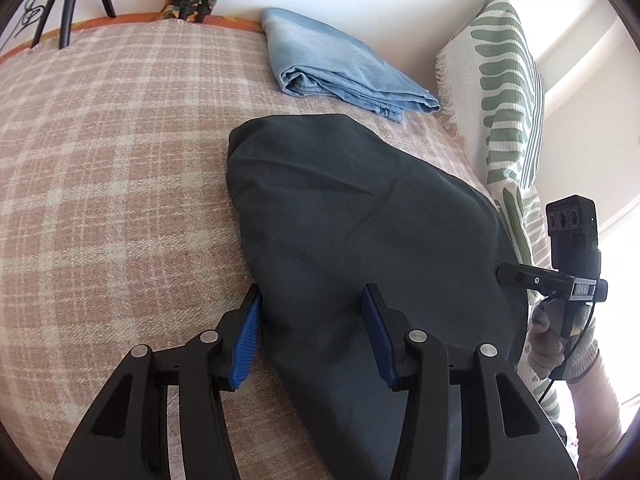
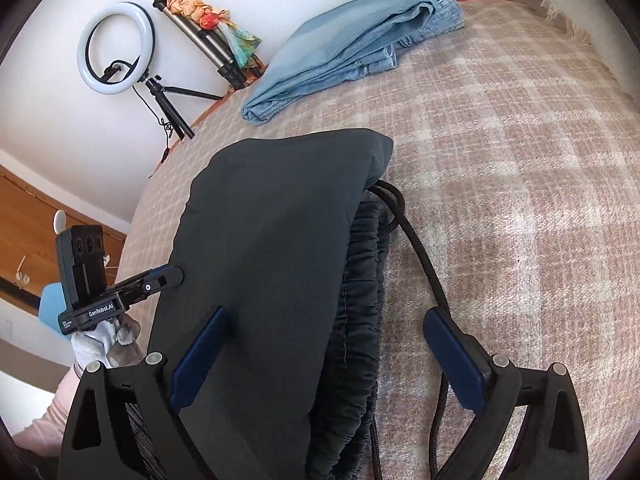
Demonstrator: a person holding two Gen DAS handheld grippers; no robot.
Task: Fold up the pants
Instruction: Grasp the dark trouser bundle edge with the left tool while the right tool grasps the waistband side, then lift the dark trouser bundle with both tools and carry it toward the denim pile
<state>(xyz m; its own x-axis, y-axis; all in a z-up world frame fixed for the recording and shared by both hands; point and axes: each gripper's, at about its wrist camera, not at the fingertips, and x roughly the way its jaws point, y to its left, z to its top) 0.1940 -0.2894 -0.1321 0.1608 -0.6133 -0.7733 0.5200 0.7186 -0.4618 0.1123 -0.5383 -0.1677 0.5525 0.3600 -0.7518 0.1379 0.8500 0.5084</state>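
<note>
The dark grey pants (image 1: 352,232) lie folded in a compact bundle on the plaid bed cover (image 1: 112,184). In the right wrist view the pants (image 2: 272,240) show their gathered elastic waistband (image 2: 362,300) and a black drawstring (image 2: 424,256) trailing out on the cover. My left gripper (image 1: 314,304) is open, its jaws straddling the near edge of the bundle. My right gripper (image 2: 328,324) is open, its jaws wide around the waistband end. Each gripper shows at the edge of the other's view, the right one (image 1: 508,274) and the left one (image 2: 172,276), at opposite sides of the pants.
Folded light blue jeans (image 1: 340,68) lie farther back on the bed, also in the right wrist view (image 2: 352,40). A green-patterned pillow (image 1: 500,92) stands at the bed's right. A ring light on a tripod (image 2: 118,48) and a second tripod (image 2: 216,48) stand by the wall.
</note>
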